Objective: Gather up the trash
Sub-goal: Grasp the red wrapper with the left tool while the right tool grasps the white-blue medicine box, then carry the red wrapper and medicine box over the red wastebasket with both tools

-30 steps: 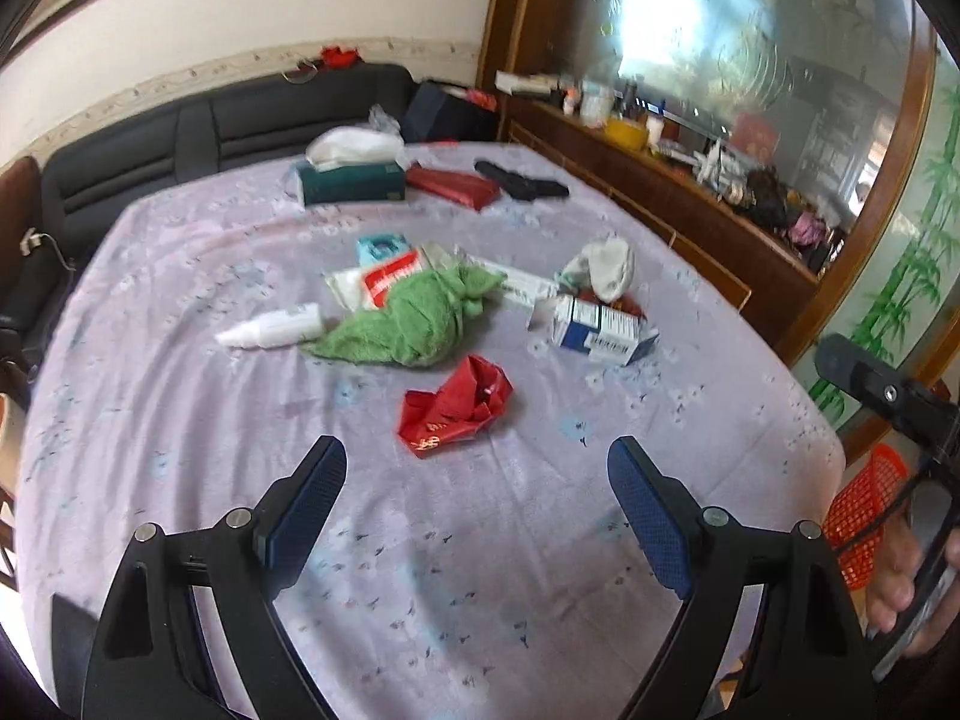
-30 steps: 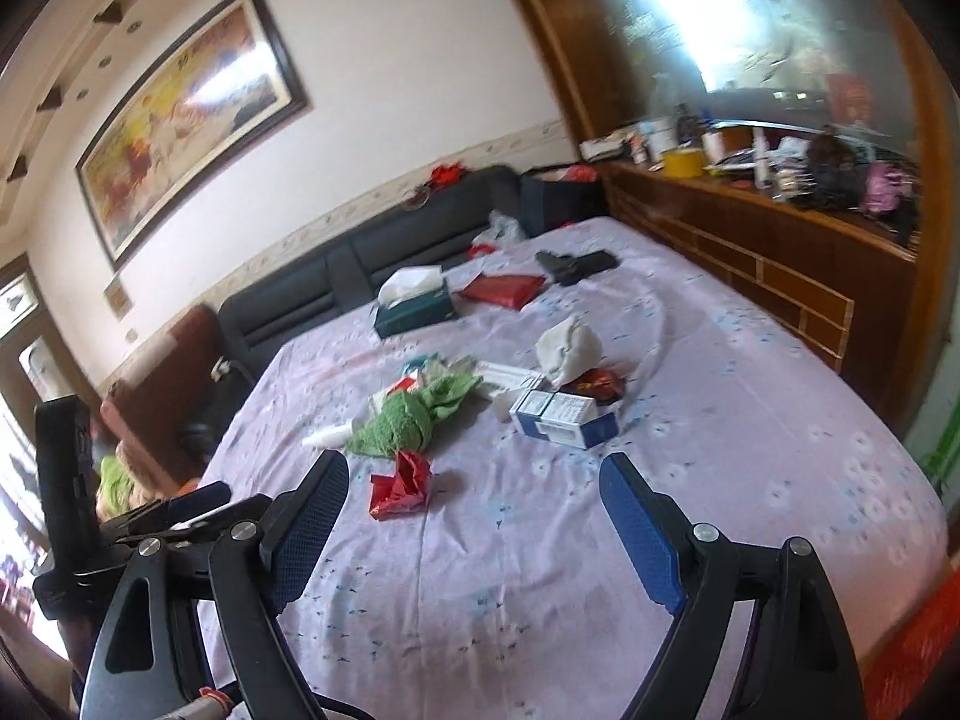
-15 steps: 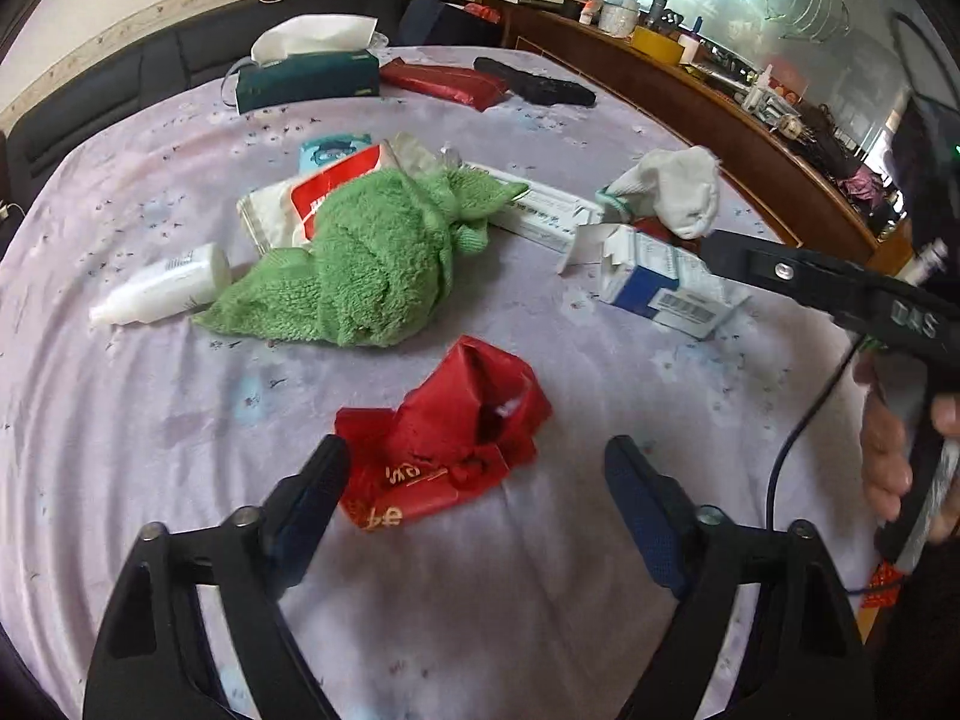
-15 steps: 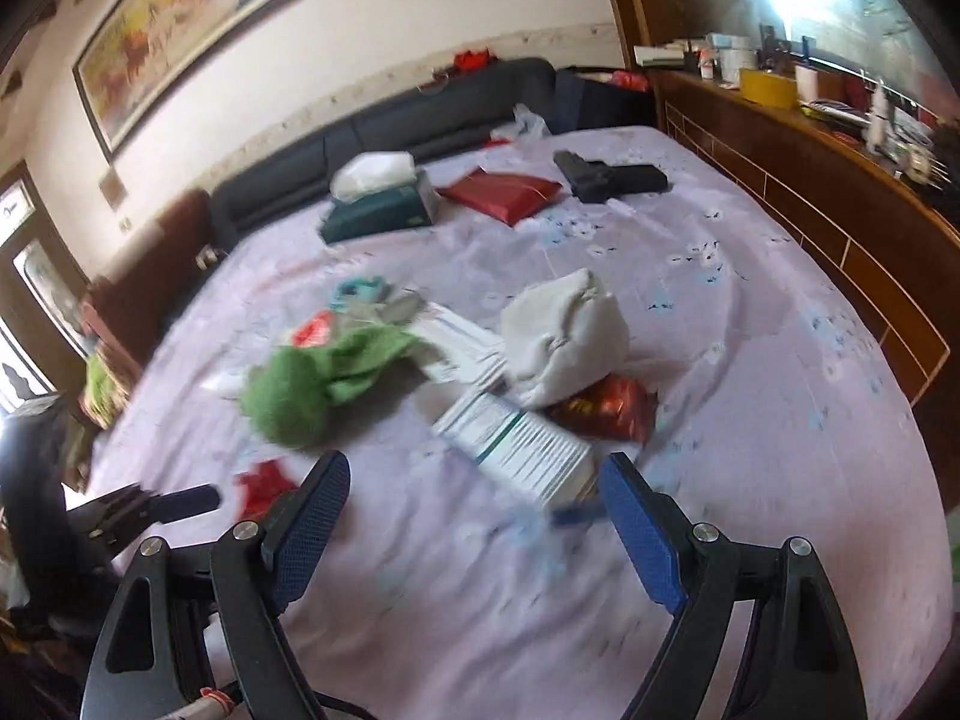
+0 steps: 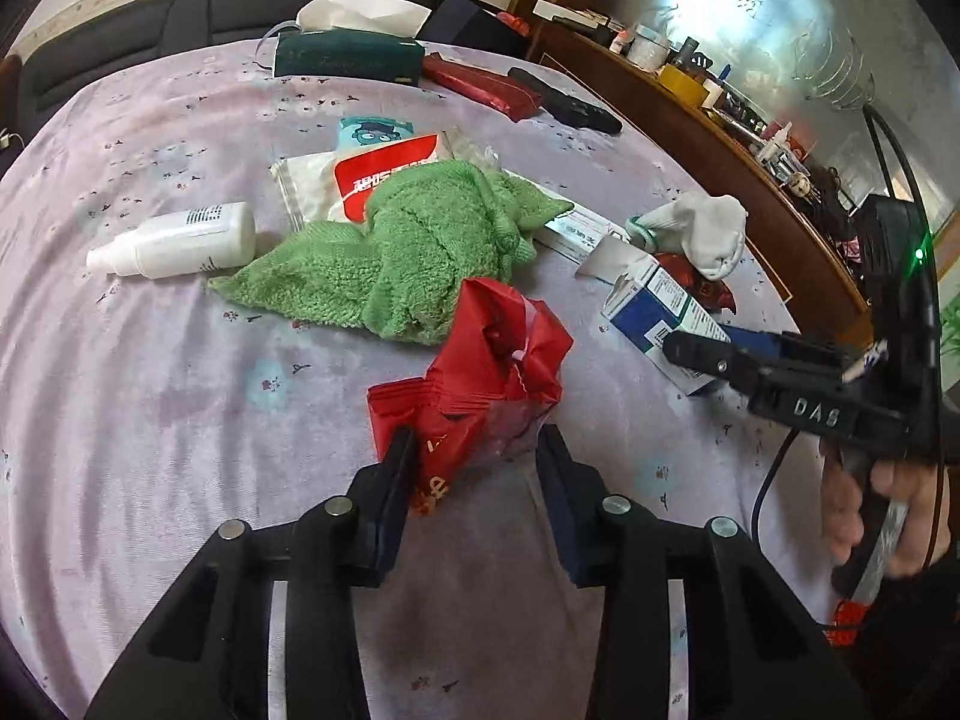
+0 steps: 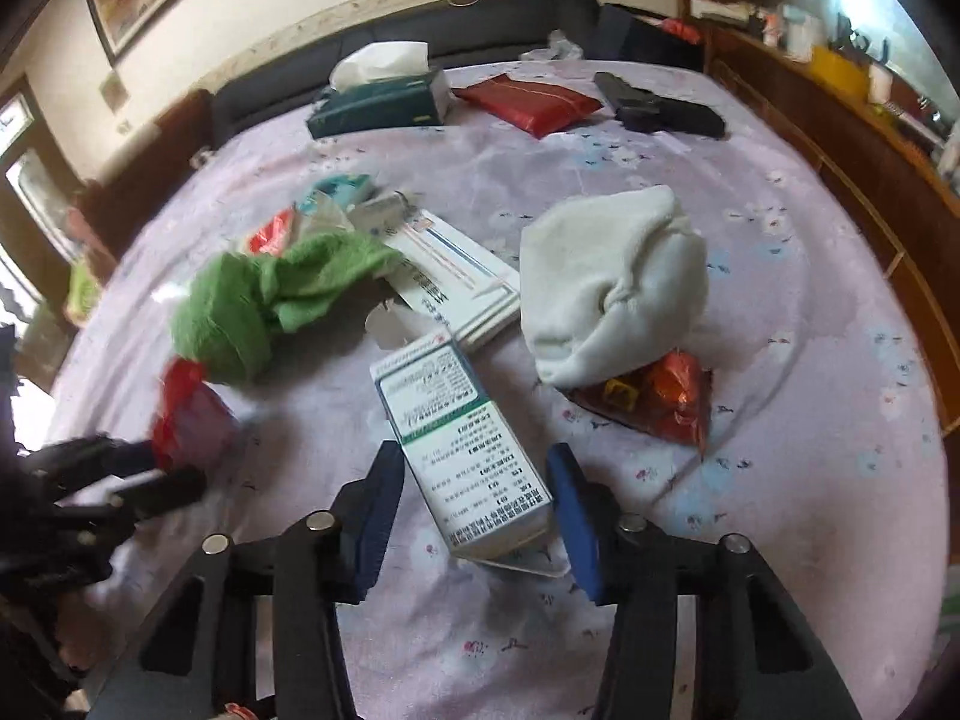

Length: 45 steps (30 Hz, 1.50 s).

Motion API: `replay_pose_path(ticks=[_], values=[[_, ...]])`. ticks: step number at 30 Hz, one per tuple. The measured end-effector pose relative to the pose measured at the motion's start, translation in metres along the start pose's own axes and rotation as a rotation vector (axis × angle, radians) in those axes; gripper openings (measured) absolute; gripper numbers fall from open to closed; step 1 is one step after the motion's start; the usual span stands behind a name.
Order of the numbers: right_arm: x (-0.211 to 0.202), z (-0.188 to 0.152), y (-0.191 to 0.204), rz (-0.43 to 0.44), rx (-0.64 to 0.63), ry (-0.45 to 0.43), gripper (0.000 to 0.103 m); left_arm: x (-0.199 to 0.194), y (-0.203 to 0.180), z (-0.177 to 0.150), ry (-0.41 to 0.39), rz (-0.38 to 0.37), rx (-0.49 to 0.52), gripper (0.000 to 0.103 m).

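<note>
A wide desk under a lilac flowered cloth fills both views, with a dark sofa behind it and a wooden sideboard crowded with small items along one side. Scattered across it are a green towel, a tissue box, a white sock, a white bottle and flat packets. The left hand-held gripper has just been closing, and its pads now pinch the near end of a crumpled red wrapper lying just in front of the towel. It looks light, thin and crackly, so a pinch on the bunched edge should lift it. The right hand-held gripper has also been closing around a small medicine carton near the sock; whether both pads press on it yet is unclear. The carton looks stiff but hollow, best held across its narrow sides without crushing.
</note>
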State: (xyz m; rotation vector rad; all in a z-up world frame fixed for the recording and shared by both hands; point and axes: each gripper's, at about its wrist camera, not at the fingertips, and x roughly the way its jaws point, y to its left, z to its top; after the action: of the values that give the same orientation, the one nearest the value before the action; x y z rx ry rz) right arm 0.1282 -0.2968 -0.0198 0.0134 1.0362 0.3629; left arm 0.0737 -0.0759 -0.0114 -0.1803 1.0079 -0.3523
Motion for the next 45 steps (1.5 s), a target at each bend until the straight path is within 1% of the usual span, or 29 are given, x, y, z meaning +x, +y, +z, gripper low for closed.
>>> replay_pose_path(ticks=[3, 4, 5, 8, 11, 13, 16, 19, 22, 24, 26, 30, 33, 35, 39, 45], values=[[-0.002, -0.004, 0.008, -0.045, 0.014, 0.014, 0.042, -0.004, 0.001, 0.0, 0.004, -0.025, -0.017, 0.033], [-0.004, -0.007, 0.011, -0.057, 0.022, 0.017, 0.041, -0.006, 0.001, 0.0, 0.001, -0.02, -0.02, 0.033], [-0.008, -0.011, 0.014, -0.055, 0.04, 0.013, 0.041, -0.013, 0.001, -0.001, -0.01, -0.019, -0.022, 0.033], [-0.03, -0.027, 0.022, -0.051, 0.107, -0.031, 0.041, -0.034, -0.001, -0.007, -0.036, -0.045, -0.024, 0.033], [-0.075, -0.057, 0.034, 0.002, 0.195, -0.123, 0.041, -0.059, -0.005, -0.017, -0.056, -0.078, -0.031, 0.033], [-0.106, -0.078, 0.04, 0.018, 0.251, -0.193, 0.042, -0.079, -0.009, -0.026, -0.073, -0.097, -0.04, 0.033], [-0.151, -0.113, 0.047, 0.049, 0.339, -0.281, 0.042, -0.109, -0.022, -0.04, -0.116, -0.1, -0.032, 0.033], [-0.195, -0.148, 0.056, 0.045, 0.367, -0.356, 0.042, -0.14, -0.043, -0.054, -0.158, -0.116, 0.005, 0.033], [-0.239, -0.178, 0.063, 0.006, 0.369, -0.43, 0.042, -0.165, -0.07, -0.067, -0.192, -0.117, 0.065, 0.033], [-0.263, -0.196, 0.062, -0.023, 0.388, -0.474, 0.042, -0.18, -0.09, -0.078, -0.213, -0.135, 0.106, 0.033], [-0.288, -0.217, 0.063, -0.055, 0.414, -0.53, 0.042, -0.191, -0.108, -0.087, -0.229, -0.142, 0.146, 0.033], [-0.325, -0.253, 0.057, -0.097, 0.459, -0.605, 0.042, -0.206, -0.146, -0.101, -0.249, -0.157, 0.231, 0.033], [-0.343, -0.272, 0.055, -0.129, 0.482, -0.627, 0.042, -0.216, -0.166, -0.109, -0.28, -0.164, 0.271, 0.033], [-0.353, -0.281, 0.05, -0.137, 0.494, -0.638, 0.042, -0.22, -0.179, -0.112, -0.284, -0.183, 0.285, 0.033], [-0.373, -0.299, 0.043, -0.171, 0.51, -0.674, 0.042, -0.226, -0.2, -0.118, -0.288, -0.2, 0.317, 0.033], [-0.4, -0.323, 0.036, -0.217, 0.545, -0.72, 0.042, -0.232, -0.224, -0.124, -0.307, -0.202, 0.37, 0.033]])
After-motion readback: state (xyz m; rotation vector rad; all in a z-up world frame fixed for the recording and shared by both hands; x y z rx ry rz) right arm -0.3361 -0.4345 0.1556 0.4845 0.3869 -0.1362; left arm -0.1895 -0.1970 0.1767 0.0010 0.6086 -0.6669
